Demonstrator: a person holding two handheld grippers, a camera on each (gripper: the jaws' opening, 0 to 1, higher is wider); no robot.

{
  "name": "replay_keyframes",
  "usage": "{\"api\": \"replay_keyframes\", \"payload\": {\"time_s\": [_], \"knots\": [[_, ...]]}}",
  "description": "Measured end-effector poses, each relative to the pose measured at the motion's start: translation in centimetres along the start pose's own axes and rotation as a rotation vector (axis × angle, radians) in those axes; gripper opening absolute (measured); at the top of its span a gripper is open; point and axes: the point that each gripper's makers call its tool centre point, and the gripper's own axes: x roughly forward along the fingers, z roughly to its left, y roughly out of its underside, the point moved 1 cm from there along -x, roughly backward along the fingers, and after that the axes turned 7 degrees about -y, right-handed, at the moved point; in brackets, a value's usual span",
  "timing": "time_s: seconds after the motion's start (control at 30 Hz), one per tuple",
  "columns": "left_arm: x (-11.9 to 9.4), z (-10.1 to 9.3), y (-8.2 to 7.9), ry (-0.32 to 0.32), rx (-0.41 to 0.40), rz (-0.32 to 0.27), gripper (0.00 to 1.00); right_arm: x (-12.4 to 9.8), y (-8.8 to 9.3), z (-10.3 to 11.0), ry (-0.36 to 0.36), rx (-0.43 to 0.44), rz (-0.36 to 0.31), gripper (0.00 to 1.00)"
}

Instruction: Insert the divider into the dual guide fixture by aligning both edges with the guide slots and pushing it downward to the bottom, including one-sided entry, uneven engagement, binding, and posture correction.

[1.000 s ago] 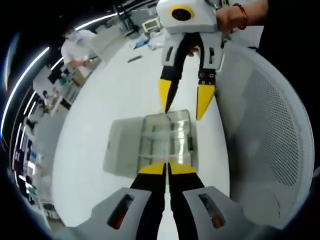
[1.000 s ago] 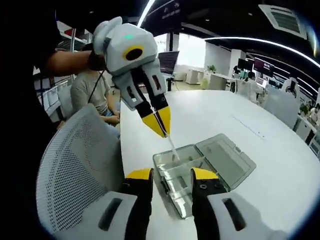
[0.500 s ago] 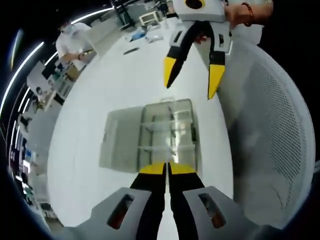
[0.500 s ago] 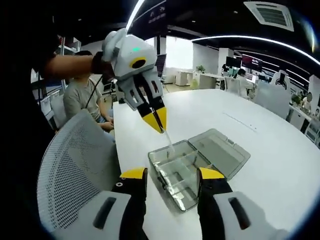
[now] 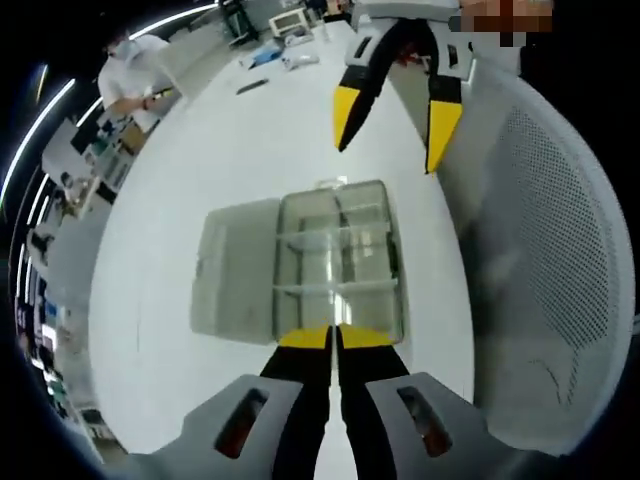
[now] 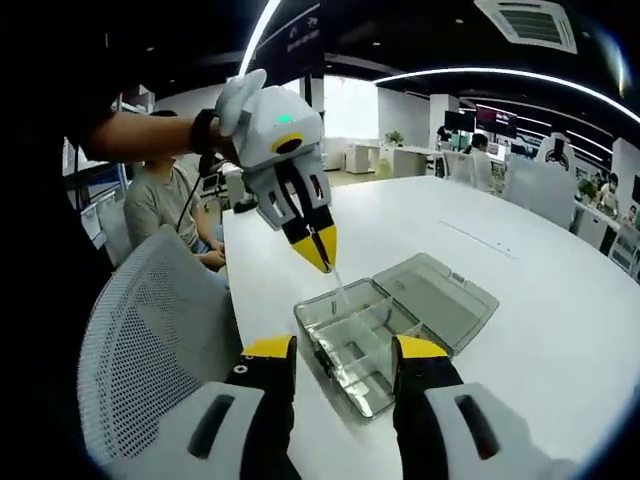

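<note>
Right gripper view is showing the left gripper (image 6: 322, 250) pinching the divider (image 6: 339, 290) above the box (image 6: 352, 345), not yet seated, while the right gripper (image 6: 335, 352) is gaping empty.

The left gripper (image 6: 322, 258) hangs tips-down, jaws pinched together; the right gripper (image 5: 392, 128) — jaws spread — points toward it.

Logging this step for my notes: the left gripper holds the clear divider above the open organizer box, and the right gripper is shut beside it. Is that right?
One detail is off: the right gripper is not shut; its jaws stand apart, as the right gripper view shows. The rest holds: the left gripper pinches the clear divider above the open organizer box.
</note>
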Motion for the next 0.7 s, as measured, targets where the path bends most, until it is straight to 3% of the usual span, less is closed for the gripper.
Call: {"api": "replay_keyframes", "payload": {"time_s": [0.7], "knots": [[1.1, 0.2, 0.4, 0.036, -0.007, 0.011, 0.00, 0.6, 0.3, 0.5, -0.018, 0.030, 0.007, 0.33]]}}
